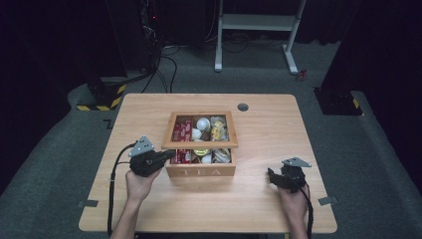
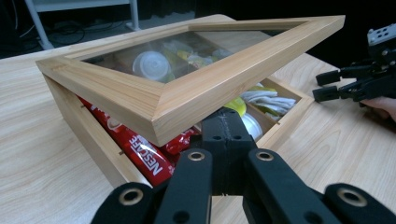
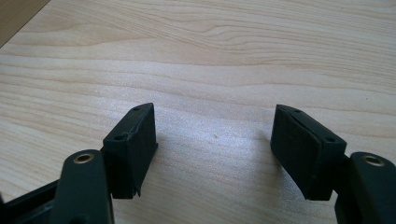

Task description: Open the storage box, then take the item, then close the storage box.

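A wooden tea box (image 1: 200, 171) lettered "TEA" sits mid-worktop (image 1: 268, 124), its glass-paned lid (image 2: 196, 88) tilted up at the front-left corner. The left gripper (image 2: 224, 140) reaches under that raised corner, its fingers drawn together beneath the lid's frame. Red Nescafé sachets (image 2: 140, 151), white creamer cups (image 2: 150, 64) and yellow packets (image 2: 238, 106) fill the compartments. To the right, well apart from the box, the right gripper (image 3: 215, 149) hovers low over bare wood, its fingers (image 3: 135, 140) spread wide, holding nothing.
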`<state>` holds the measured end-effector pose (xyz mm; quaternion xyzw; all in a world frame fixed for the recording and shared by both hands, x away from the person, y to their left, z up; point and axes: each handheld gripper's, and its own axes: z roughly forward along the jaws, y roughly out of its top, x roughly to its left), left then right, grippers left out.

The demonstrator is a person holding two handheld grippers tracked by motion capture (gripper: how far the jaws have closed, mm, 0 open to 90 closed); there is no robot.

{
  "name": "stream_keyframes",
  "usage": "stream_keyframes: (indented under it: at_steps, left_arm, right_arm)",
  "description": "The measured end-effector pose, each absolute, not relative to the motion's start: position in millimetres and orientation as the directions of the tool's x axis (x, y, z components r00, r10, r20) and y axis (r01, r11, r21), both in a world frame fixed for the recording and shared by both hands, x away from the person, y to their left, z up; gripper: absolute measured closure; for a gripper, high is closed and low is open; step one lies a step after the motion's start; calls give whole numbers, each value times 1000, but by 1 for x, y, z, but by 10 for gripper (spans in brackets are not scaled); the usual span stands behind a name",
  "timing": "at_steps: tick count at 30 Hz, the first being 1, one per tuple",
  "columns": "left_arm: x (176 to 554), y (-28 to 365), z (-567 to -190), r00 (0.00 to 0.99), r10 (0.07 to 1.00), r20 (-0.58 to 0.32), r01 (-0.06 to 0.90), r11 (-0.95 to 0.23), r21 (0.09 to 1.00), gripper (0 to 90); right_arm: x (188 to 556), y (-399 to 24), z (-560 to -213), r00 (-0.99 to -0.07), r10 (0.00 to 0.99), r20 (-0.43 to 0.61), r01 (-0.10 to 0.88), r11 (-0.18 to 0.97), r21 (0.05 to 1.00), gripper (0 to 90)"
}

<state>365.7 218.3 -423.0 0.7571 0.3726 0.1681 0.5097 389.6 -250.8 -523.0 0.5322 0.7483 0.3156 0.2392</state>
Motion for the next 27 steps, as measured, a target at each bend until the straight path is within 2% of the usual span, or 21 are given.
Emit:
stream_keyframes:
  at_steps: [27]
  left_arm:
    - [379,218,-405,666,735,-127,389,-197,900,900]
  right_arm:
    - [389,-249,-523,-328,945,-16,646,236,726,305]
